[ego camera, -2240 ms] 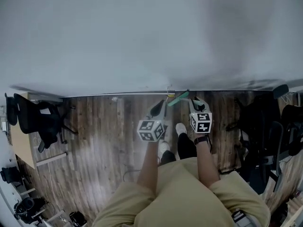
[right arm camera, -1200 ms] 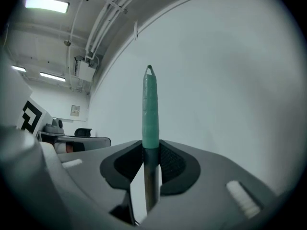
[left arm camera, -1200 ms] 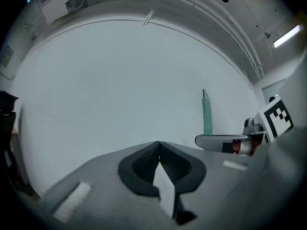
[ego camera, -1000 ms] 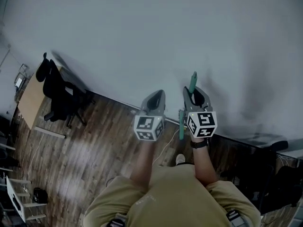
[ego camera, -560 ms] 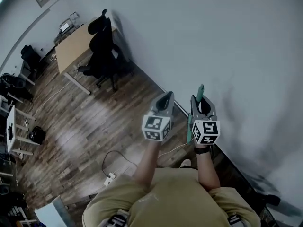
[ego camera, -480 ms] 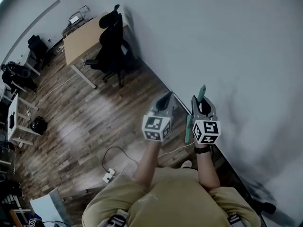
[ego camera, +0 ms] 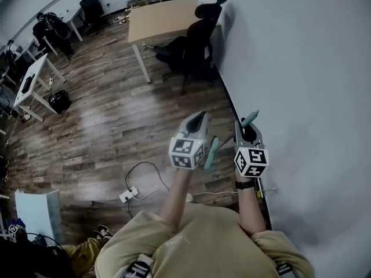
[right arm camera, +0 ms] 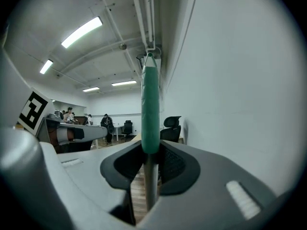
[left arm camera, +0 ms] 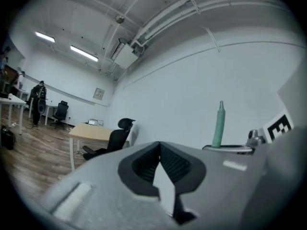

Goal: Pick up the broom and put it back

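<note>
Broom (ego camera: 211, 153) is clamped in your right hand-held gripper (ego camera: 247, 127). In the right gripper view, the jaws of this hand-held gripper (right arm camera: 151, 150) are narrow and closed on the handle. They grip it where the green grip (right arm camera: 150, 104) meets the bare metal shaft (right arm camera: 151, 188). The jaws have just tightened a little further on the handle. The green grip rises above the jaws and the shaft runs down below them. The broom head is not in any view.

Your left hand-held gripper (ego camera: 199, 119) is beside the right one and apart from it. It does not touch the broom. In the left gripper view, its jaws (left arm camera: 160, 150) meet at the tips and nothing is between them. The same view shows the green grip (left arm camera: 219, 123) upright to the right, above the body of the right hand-held gripper (left arm camera: 235, 148).

Both hand-held grippers are held out in front of you, above the wooden floor (ego camera: 104, 120). The white wall (ego camera: 307, 68) is just beside the right hand-held gripper. The upper end of the green grip (ego camera: 250, 119) leans toward that wall.

Further along the wall stands a wooden counter (ego camera: 168, 19) with a black office chair (ego camera: 194, 45) against it. A cable (ego camera: 145, 175) and a power strip (ego camera: 128, 196) lie on the floor near your feet.
</note>
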Tool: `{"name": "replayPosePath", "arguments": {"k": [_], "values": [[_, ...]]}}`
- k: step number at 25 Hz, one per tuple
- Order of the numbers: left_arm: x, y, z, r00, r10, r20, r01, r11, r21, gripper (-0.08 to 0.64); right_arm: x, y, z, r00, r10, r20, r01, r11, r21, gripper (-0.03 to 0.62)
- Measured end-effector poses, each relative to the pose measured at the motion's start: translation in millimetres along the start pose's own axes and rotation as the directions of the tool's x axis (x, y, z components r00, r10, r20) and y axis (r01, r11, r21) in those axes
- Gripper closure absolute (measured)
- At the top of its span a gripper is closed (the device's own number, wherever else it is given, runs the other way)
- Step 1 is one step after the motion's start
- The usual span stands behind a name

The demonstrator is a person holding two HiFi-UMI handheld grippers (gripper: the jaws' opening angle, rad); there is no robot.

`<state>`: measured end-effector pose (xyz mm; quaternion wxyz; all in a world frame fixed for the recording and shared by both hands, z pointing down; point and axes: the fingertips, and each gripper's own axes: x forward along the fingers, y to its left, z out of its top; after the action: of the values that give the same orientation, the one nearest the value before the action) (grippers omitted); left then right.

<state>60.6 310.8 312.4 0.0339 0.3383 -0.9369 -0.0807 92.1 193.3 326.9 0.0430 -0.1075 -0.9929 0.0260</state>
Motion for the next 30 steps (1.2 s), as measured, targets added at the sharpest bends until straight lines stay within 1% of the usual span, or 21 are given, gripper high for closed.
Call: {"name": "replayPosePath", "arguments": {"k": [3,6,9,13,15,17,20,22,25,27,30], "values": [[-28.2,68.7,7.0,0.997,0.067,0.024,-0.067,0.998,-0.017,0.557,42.5,59.2,-6.7,0.998,0.064,-0.009,-0.064,0.998,-0.023,0.508],[-48.6,127.8,-4.0,0.992,0.120,0.037,-0.119,0.992,-0.037,0.557,83.1,109.2,-30.1,0.992,0.124,-0.017,-0.124,0.991,-0.040,0.505],[-56.8,164.3,-29.1,0.990,0.140,0.020,-0.139,0.989,-0.057,0.557,115.9,138.7,-59.7,0.985,0.163,-0.050,-0.165,0.985,-0.049,0.508],[-64.1,196.1,-49.6,0.988,0.157,-0.001,-0.157,0.985,-0.076,0.557,139.9,157.9,-74.5,0.981,0.185,-0.065,-0.186,0.982,-0.017,0.508],[-56.9,209.6,-52.6,0.986,0.165,-0.007,-0.165,0.982,-0.090,0.557,153.1,159.0,-76.5,0.978,0.195,-0.071,-0.196,0.981,-0.007,0.508],[-43.6,220.4,-46.6,0.985,0.174,-0.015,-0.174,0.980,-0.098,0.557,171.8,156.1,-72.5,0.975,0.206,-0.086,-0.207,0.978,-0.006,0.508],[-18.2,237.3,-37.3,0.981,0.192,-0.023,-0.193,0.976,-0.103,0.557,205.5,150.9,-68.1,0.969,0.222,-0.109,-0.226,0.974,-0.031,0.508],[8.4,256.1,-34.9,0.979,0.204,-0.017,-0.205,0.973,-0.105,0.557,236.0,147.4,-70.9,0.966,0.236,-0.109,-0.242,0.969,-0.052,0.509],[69.2,278.1,-26.2,0.982,0.188,-0.025,-0.190,0.980,-0.062,0.557,292.9,125.6,-63.9,0.966,0.245,-0.082,-0.249,0.967,-0.053,0.509],[120.6,286.3,-11.9,0.985,0.166,-0.035,-0.167,0.986,-0.028,0.557,333.1,100.3,-45.3,0.965,0.255,-0.066,-0.258,0.965,-0.050,0.509],[193.0,291.8,13.5,0.990,0.132,-0.043,-0.132,0.991,0.006,0.557,375.9,65.5,-13.7,0.951,0.304,-0.048,-0.307,0.950,-0.059,0.511]]}}
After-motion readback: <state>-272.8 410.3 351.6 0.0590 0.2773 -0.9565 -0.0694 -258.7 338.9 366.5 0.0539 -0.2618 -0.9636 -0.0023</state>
